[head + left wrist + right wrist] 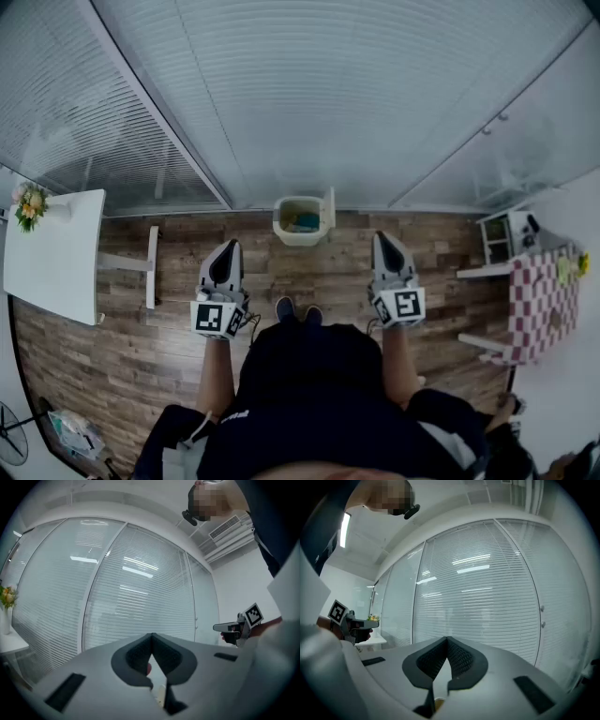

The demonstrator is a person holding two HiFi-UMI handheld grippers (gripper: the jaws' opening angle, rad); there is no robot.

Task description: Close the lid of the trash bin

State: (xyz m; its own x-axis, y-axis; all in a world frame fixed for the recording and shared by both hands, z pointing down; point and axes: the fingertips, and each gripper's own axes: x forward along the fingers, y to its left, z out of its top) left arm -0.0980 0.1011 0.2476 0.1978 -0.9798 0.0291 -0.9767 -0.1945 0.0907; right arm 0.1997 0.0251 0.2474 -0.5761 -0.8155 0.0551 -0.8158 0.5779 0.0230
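Nearest me, at 10 o'clock from my shoes (298, 310), the left hand-held gripper (228, 247) is held level over the wooden floor (281, 277), and the right hand-held gripper (385, 240) is at 2 o'clock. Each has its jaws closed tip to tip with nothing between them. Farther out at 12 o'clock, the trash bin (298, 236) sits on the floor against the blinds (309, 103), well apart from both, with its lid (330, 208) upright at its 3 o'clock edge and something blue-green inside.
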